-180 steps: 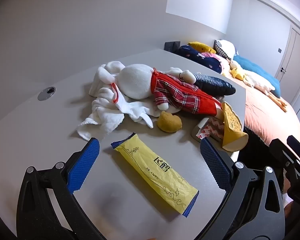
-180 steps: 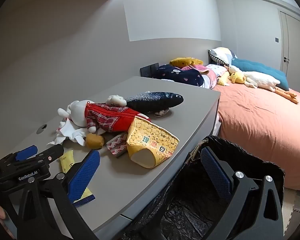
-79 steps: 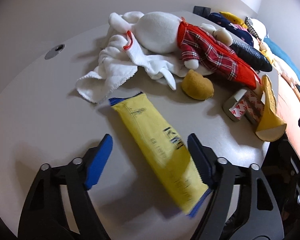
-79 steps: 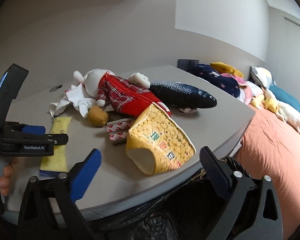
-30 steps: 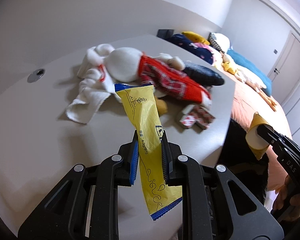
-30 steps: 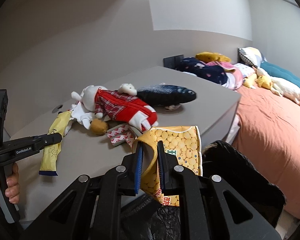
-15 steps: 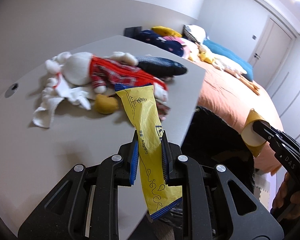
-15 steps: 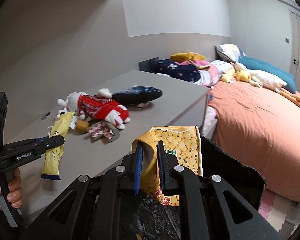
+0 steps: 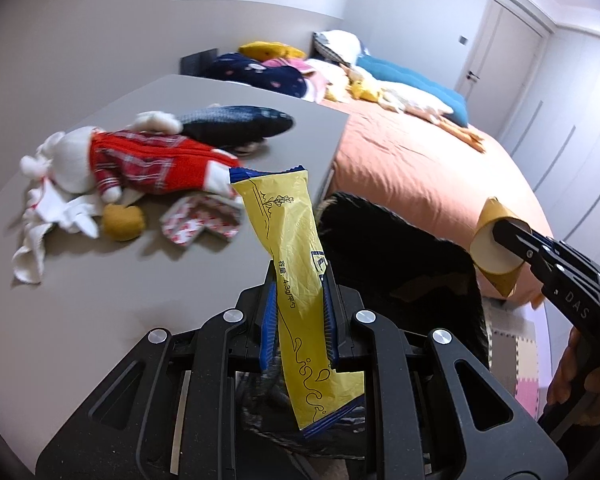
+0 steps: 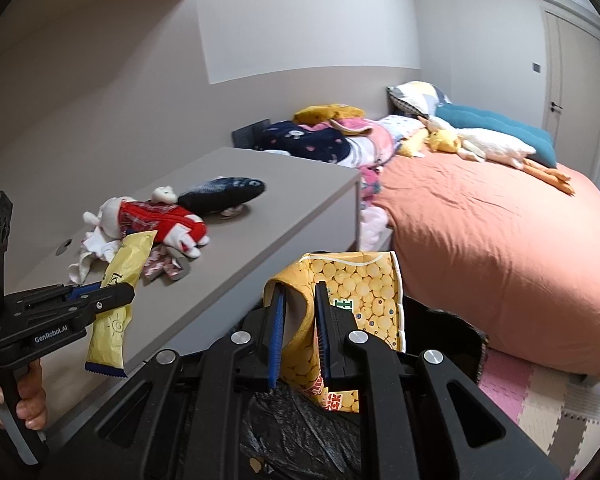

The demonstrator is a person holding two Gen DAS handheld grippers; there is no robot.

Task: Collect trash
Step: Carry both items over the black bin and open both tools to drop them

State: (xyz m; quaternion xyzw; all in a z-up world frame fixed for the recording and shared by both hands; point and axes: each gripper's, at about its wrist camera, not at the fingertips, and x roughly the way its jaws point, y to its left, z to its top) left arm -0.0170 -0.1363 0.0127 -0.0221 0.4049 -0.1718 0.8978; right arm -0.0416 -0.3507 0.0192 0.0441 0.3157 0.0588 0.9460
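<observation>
Below my left claw (image 9: 298,322), clamped on the yellow wrapper (image 9: 288,236), gapes the black trash bag (image 9: 400,256); my right claw (image 10: 300,334) pinches the corn-print packet (image 10: 356,280) above it. I'd centre both over the mouth before letting go. One red-and-white wrapper (image 9: 200,220) remains on the bench (image 9: 100,300): three pieces, two claws.
</observation>
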